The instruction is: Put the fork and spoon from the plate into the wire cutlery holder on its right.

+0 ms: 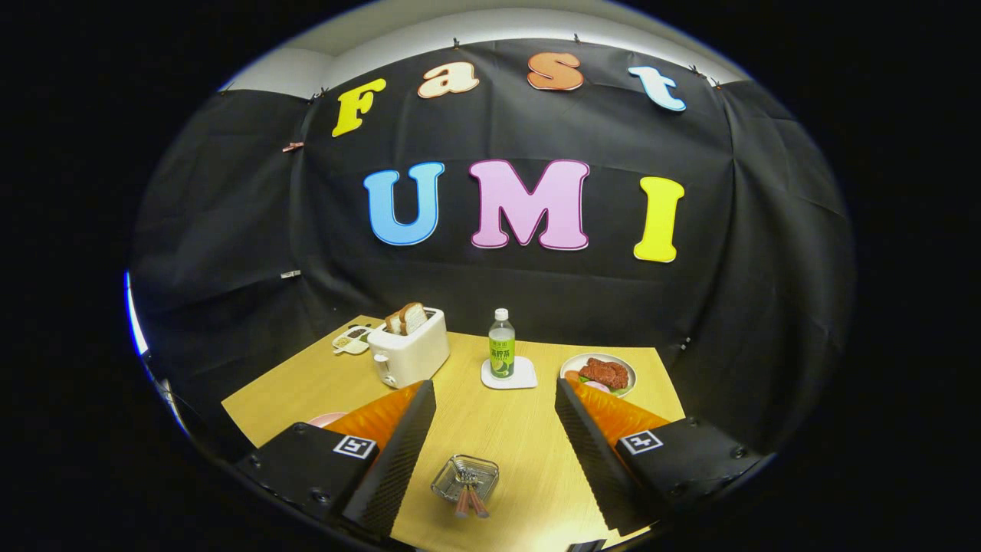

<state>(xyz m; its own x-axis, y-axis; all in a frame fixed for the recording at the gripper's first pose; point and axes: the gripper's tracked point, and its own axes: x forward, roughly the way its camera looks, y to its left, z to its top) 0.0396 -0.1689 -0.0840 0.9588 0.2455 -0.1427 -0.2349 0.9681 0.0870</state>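
Two pieces of cutlery (469, 494), too small to be told apart as fork and spoon, are seen standing in the wire cutlery holder (464, 478), heads down, handles tilted outward. They are judged light, stiff and slippery, best pinched at the handles. The gripper (490, 452) is held above the holder, jaws wide apart and empty. Bare table (490, 414) lies beyond the holder; farther off stand a bottle (501, 343) and toaster (408, 349).
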